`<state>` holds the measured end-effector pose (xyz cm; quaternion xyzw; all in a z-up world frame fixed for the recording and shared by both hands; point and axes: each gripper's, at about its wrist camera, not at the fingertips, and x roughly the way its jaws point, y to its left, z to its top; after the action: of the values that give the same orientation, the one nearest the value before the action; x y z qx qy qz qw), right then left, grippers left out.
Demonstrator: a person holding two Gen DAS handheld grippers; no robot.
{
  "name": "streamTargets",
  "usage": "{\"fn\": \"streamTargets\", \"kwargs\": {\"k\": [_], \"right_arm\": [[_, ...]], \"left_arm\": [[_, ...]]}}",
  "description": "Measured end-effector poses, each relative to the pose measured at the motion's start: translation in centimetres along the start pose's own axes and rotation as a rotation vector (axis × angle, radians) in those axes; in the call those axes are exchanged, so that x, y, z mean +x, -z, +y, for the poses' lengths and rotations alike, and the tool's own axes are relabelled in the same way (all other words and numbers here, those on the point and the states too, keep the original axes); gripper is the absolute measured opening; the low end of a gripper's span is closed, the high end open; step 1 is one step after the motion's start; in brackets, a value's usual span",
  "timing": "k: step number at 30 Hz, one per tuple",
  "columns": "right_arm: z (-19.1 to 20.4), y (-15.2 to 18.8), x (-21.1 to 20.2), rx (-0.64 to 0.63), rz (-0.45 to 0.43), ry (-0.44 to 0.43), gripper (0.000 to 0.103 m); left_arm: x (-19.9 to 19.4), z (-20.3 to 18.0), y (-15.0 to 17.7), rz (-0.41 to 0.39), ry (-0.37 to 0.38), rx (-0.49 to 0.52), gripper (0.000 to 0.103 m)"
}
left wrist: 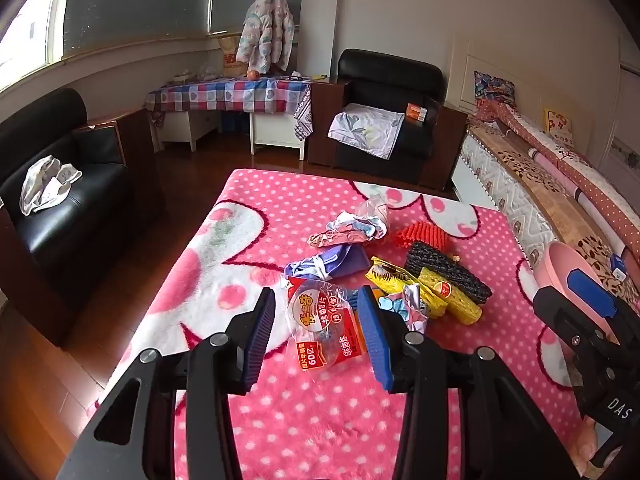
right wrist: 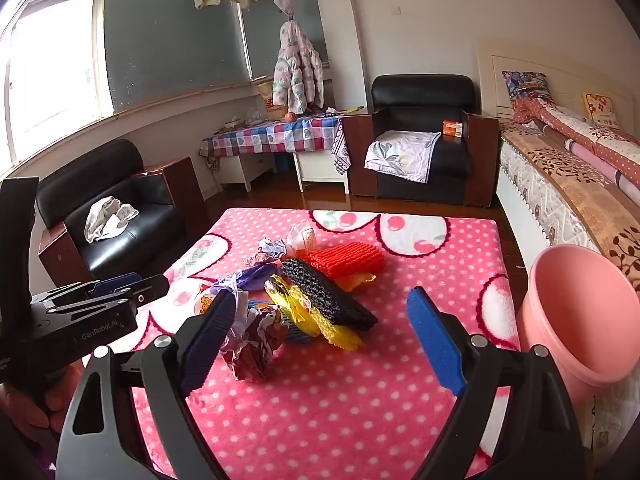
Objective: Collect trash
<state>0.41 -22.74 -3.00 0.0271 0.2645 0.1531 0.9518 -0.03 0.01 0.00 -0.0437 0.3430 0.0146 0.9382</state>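
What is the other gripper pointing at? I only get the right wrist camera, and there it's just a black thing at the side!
Observer: The left gripper points at a clear snack bag with an orange label, lying on the pink carpet.
Operator: Is it squeezing it?
Observer: Not that I can see. The jaws stand open, one on each side of the bag.
Operator: Anything else I'm missing?
Observer: The yellow foam net carries a round red sticker.
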Motion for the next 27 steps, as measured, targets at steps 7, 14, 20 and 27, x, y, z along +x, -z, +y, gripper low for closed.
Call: {"fn": "streamTargets", "kwargs": {"k": [7, 14, 20, 27], "right_arm": [[-0.3, 0.0, -0.2, 0.001, -0.006, 0.0, 0.088], [-0.4, -0.2, -0.6, 0.003, -0.017, 0.01, 0.088], [-0.4, -0.2, -0.9, 0.011, -0.017, 0.027, 0.088], [-1.0, -0.1, -0.8, 0.043, -0.002, 0.045, 0.088]], "left_arm": [[0.0, 0.0, 0.0, 0.0, 0.001, 0.003, 0.043], [-0.4, 0.3, 0.1, -0.001, 0.001, 0.004, 0.043], [-1.0, 0.3, -0.1, -0.002, 0.003, 0.009, 0.043], [-2.0, -0.2, 0.0, -0.007, -0.001, 0.01, 0.043]]}}
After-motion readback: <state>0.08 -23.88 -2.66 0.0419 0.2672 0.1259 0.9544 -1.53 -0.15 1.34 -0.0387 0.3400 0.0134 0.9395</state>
